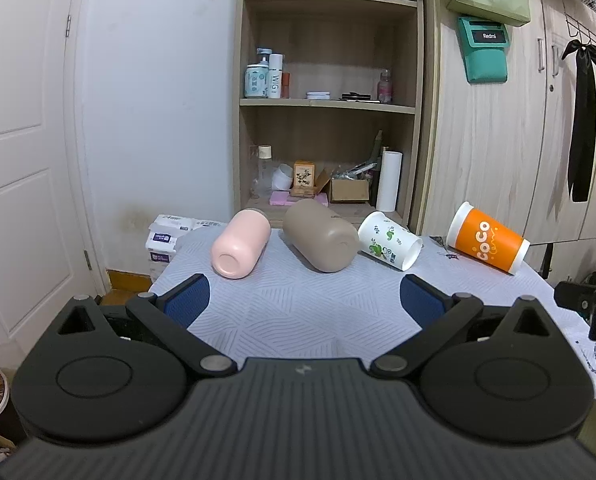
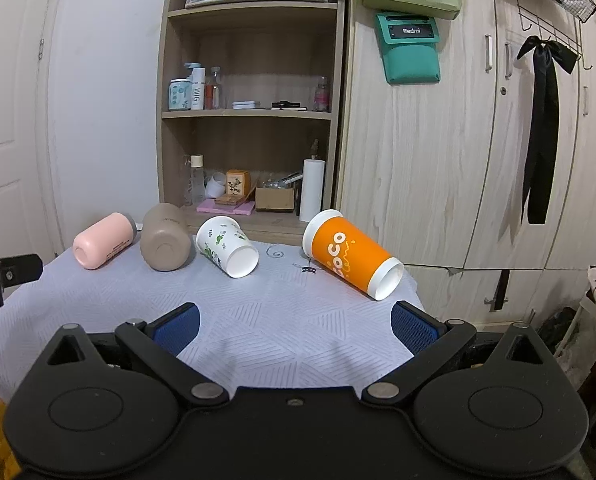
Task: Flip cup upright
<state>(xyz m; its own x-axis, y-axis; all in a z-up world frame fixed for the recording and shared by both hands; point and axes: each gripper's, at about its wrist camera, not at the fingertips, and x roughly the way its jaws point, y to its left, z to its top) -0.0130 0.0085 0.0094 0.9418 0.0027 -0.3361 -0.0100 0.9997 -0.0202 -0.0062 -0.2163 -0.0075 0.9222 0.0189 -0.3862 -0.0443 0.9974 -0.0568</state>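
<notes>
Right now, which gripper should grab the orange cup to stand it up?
Probably the right gripper. The orange cup lies on its side just ahead of its open jaws. From the left gripper, also open, the cup is far off right, past the other cups.

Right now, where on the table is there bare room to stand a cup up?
The near cloth between the open right gripper and the cups is free. So is the gap between the floral cup and orange cup. The pink cup, brown cup and floral cup crowd together.

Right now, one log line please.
cups: pink, tan, floral, orange all lying down | left claw open | right claw open
</notes>
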